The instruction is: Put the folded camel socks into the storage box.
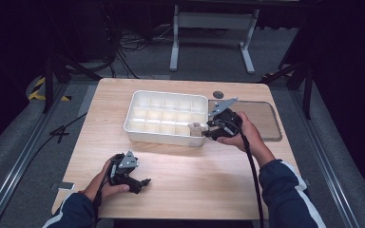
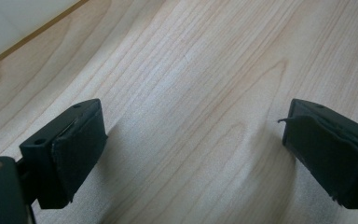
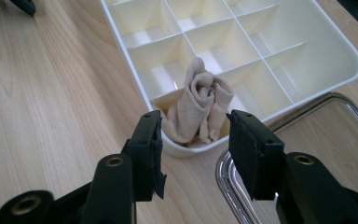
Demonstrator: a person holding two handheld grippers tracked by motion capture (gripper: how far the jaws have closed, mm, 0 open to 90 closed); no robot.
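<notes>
Cloth (image 1: 197, 127) is seen from the high view as a small beige roll in the corner pocket of the white tray (image 1: 138, 102), at the tray end nearest the right gripper (image 1: 209, 129). That gripper is held just beside the same corner, while the left gripper (image 1: 141, 183) is kept well apart on the bare table (image 1: 195, 185), so the right hand is much the nearer one. In the left gripper view, the black jaws are spread wide over plain wood, with nothing between them. In the right gripper view, the cloth (image 3: 198, 105) is stood up and tilted in its pocket, straight ahead of the gripper (image 3: 193, 140). The jaws are parted and let go, with the pads (image 3: 249, 149) clear of the roll. A silver rim (image 3: 226, 179) is seen below the right jaw.
</notes>
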